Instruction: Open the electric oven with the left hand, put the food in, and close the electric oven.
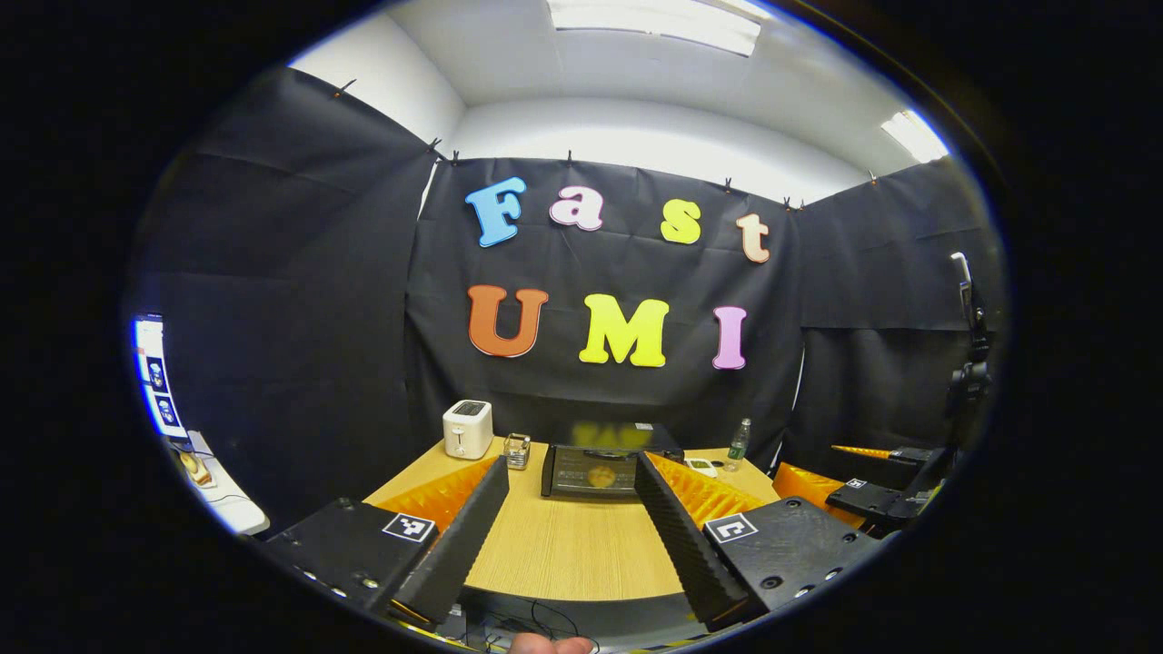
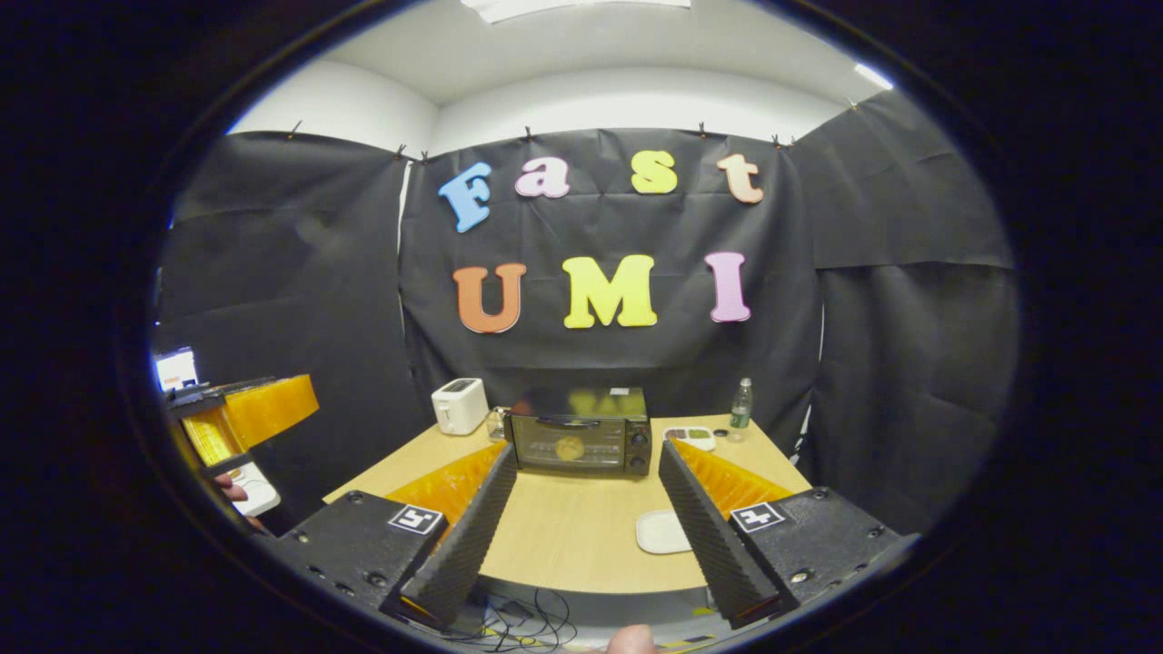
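Both the left claw [image 1: 568, 536] and right claw [image 2: 586, 536] hang apart above the tabletop [image 2: 563, 536], facing the closed oven [image 2: 581, 442] with food [image 2: 570, 447] inside.

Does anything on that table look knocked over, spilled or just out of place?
Nothing stands out. The electric oven stands square at the back of the table, door shut with the food showing behind its glass. The toaster and bottle stand upright, and the white plate lies flat and bare.
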{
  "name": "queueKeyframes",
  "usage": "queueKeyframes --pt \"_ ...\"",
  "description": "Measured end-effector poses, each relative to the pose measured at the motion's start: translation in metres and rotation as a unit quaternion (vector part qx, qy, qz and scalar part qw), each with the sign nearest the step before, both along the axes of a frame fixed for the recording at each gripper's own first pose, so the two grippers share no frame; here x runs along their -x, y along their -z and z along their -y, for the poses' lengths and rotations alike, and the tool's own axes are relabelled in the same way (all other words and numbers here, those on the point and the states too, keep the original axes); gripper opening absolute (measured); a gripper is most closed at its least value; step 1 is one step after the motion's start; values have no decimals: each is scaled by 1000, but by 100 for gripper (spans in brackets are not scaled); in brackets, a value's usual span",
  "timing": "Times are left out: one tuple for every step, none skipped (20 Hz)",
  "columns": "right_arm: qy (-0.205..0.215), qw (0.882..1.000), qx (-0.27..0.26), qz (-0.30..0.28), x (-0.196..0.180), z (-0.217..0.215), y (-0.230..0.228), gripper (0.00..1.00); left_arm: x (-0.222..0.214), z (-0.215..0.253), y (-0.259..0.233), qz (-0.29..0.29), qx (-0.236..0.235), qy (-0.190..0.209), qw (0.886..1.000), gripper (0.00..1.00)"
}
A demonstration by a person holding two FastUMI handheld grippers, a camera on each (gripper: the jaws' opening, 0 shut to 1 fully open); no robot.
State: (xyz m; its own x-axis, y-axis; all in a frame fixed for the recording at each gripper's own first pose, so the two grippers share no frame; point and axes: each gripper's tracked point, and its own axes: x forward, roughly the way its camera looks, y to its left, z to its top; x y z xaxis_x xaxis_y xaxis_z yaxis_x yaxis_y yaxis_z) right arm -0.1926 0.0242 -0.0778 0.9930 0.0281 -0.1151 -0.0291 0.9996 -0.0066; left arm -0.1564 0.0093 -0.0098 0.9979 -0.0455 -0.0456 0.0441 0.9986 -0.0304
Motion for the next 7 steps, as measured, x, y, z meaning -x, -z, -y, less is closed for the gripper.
queueKeyframes --pt "-2 1000 -3 2 4 -1 -1 96 4 -1 0 1 1 -1 1000 92" --pt "-2 1000 -2 4 8 -3 -3 96 8 0 1 0 3 -3 1000 92" --pt "-3 1000 -2 8 10 -3 -5 96 11 0 2 -1 4 -3 1000 92" --pt "-4 1000 -3 11 12 -4 -7 96 13 0 5 -1 3 -3 1000 92" --pt "-5 1000 -4 13 13 -5 -8 96 15 1 5 -1 2 -3 1000 92" --pt "-5 1000 -3 14 14 -5 -8 96 16 1 6 -2 1 -3 1000 92" --pt "-5 1000 -4 17 16 -4 -8 96 15 1 7 -1 2 -3 1000 92"
